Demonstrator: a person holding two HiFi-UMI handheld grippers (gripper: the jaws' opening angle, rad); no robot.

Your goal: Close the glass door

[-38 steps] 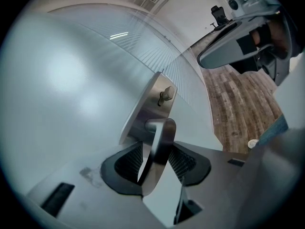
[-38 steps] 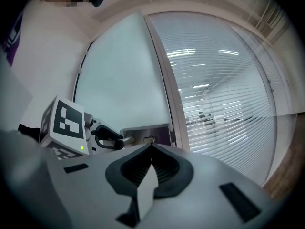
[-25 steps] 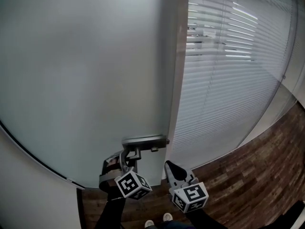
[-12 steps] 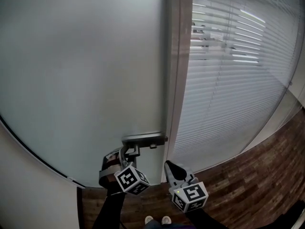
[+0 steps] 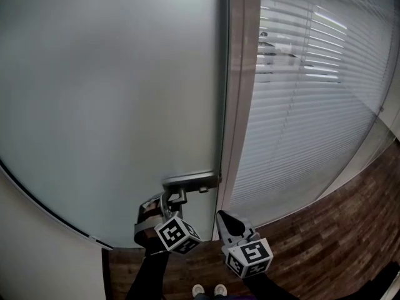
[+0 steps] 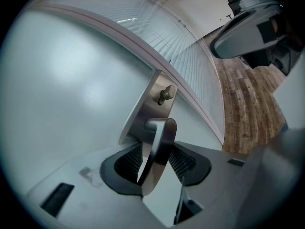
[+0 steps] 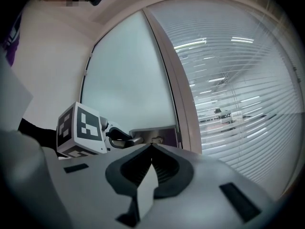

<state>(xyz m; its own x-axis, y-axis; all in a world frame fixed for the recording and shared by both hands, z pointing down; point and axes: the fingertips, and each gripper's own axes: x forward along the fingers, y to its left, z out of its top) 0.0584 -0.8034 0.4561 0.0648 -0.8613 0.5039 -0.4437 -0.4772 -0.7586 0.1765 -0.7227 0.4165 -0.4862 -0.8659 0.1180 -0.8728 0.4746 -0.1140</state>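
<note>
The frosted glass door (image 5: 112, 105) fills the left of the head view, its right edge close against the grey door frame (image 5: 242, 105). A metal lock plate (image 5: 190, 181) carries a lever handle (image 6: 157, 147) and a small thumb-turn (image 6: 166, 93). My left gripper (image 5: 165, 210) is shut on the lever, which runs between its two pads (image 6: 128, 162). My right gripper (image 5: 224, 220) hangs just right of it below the frame, shut with nothing in it. In the right gripper view its closed tips (image 7: 151, 149) point at the lock plate (image 7: 153, 135).
A glass wall with white slatted blinds (image 5: 312, 105) curves away to the right of the frame. Dark wood floor (image 5: 325, 242) lies below it. A white wall (image 5: 37, 255) stands at the lower left. The person's shoes (image 5: 206, 290) show at the bottom.
The door's edge has swung right, closer to the frame, and the gap there has narrowed. My left gripper moved slightly right with the handle. The right gripper stayed put.
</note>
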